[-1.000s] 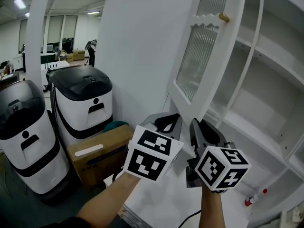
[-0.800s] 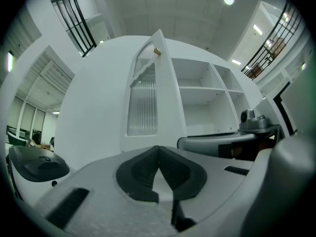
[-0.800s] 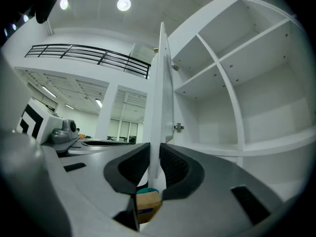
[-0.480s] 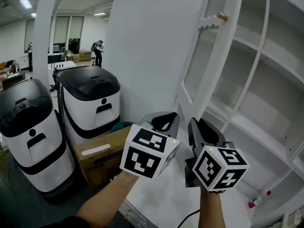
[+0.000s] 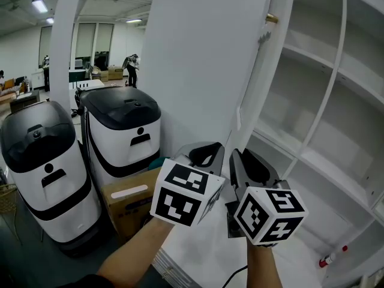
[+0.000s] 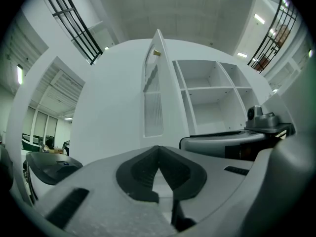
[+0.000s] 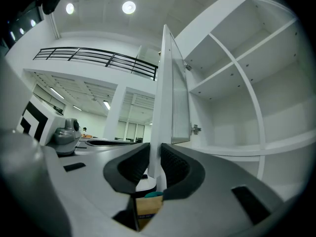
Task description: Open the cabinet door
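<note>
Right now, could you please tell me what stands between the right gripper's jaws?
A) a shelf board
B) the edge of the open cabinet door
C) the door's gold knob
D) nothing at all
B: in the right gripper view the edge of the cabinet door stands upright between the jaws of the right gripper, which are opening.

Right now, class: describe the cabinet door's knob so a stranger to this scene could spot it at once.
Find the white cabinet with open shelves on the right; its door stands swung open. Near the door's top sits a small knob, the only brass-coloured thing on all that white.
</note>
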### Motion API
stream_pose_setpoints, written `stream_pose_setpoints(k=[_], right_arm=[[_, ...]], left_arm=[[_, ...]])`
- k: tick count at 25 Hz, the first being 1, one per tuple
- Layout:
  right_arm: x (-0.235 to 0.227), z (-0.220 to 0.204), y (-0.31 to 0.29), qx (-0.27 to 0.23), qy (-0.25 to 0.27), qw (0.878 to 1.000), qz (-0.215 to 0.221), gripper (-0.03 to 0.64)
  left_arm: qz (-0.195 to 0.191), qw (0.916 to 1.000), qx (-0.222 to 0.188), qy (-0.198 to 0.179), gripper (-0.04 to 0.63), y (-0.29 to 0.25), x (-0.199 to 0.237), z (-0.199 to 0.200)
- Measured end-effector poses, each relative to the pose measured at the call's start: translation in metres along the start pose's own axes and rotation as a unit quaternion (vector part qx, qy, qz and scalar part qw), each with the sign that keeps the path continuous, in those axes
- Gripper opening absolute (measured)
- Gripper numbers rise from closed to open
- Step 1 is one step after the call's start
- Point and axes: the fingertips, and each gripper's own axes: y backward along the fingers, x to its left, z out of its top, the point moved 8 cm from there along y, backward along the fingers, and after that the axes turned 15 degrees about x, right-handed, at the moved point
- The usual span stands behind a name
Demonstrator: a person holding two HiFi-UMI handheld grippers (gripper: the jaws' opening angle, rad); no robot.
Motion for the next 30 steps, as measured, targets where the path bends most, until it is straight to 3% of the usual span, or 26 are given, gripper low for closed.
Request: stream_pose_setpoints(k=[12, 30], right_arm=[[0.040, 0.009, -0.035, -0.008, 0.011, 0.999, 0.029, 0.078], [0.075, 0.018, -0.089, -0.021, 0.025, 0.998, 0.045, 0.078]], left_arm=[[0.052, 0.9986, 0.003, 0.009, 0.011, 0.025, 0.048, -0.008], [0.067, 0.9976, 0.015, 0.010, 0.011, 0.030, 0.095, -0.023]])
